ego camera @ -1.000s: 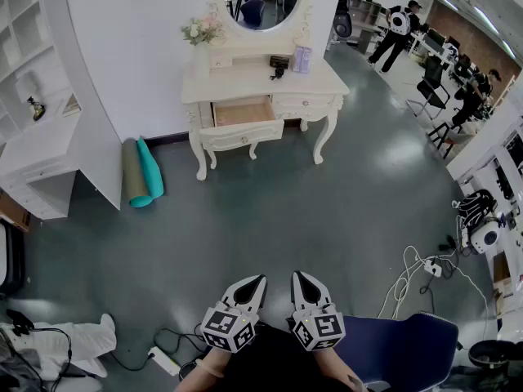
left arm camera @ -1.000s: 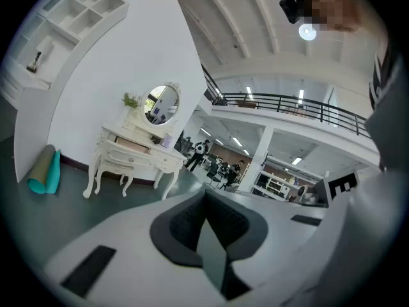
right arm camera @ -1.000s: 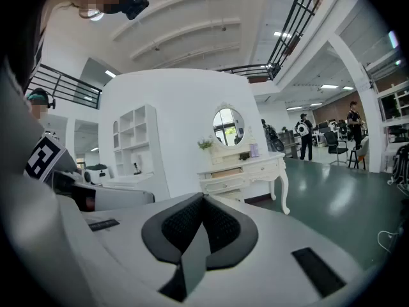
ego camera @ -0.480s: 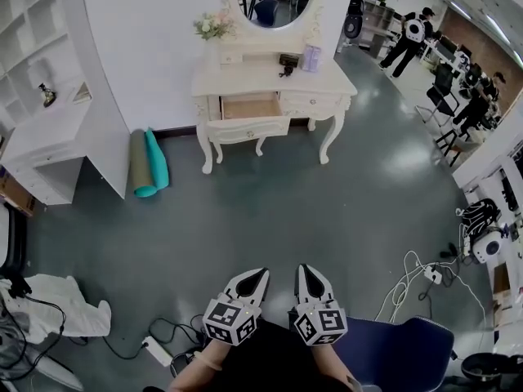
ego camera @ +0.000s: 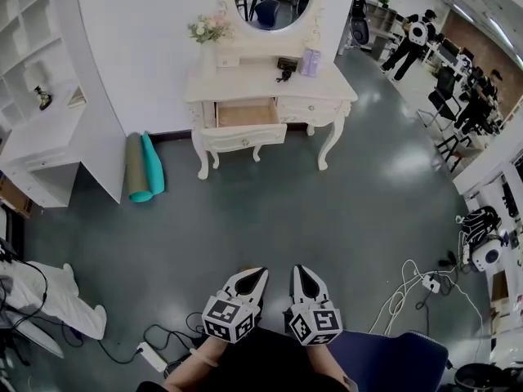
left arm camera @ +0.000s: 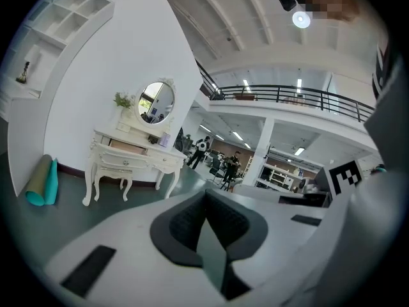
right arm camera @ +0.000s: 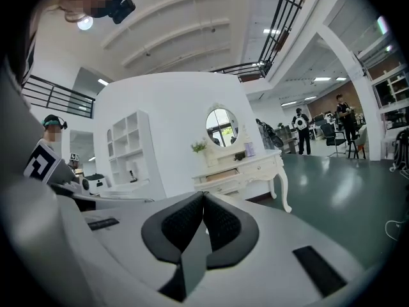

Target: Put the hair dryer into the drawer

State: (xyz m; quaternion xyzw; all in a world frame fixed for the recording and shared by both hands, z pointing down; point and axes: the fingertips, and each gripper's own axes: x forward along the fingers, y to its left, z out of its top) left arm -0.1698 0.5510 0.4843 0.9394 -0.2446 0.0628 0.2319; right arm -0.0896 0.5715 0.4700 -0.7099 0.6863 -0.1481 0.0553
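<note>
A white dressing table (ego camera: 335,88) stands against the far wall under an oval mirror, its left drawer (ego camera: 243,114) pulled open. The black hair dryer (ego camera: 285,65) lies on the tabletop by the mirror base. My left gripper (ego camera: 261,275) and right gripper (ego camera: 297,271) hang side by side near the bottom of the head view, far from the table, both shut with nothing in them. In the left gripper view the left gripper (left arm camera: 204,194) points past the table (left arm camera: 102,151). From the right gripper (right arm camera: 203,197) I see the table (right arm camera: 268,163) and hair dryer (right arm camera: 239,155) ahead.
Two rolled mats (ego camera: 140,170) lean by the wall left of the table. A white shelf unit (ego camera: 49,149) stands at the left. A power strip (ego camera: 151,354), cables and a white cloth (ego camera: 49,296) lie lower left. A blue chair (ego camera: 392,367) is behind right; people (ego camera: 413,33) stand far right.
The head view has swung slightly, so the floor clutter at lower left sits differently. Both grippers moved along together and stay shut and empty.
</note>
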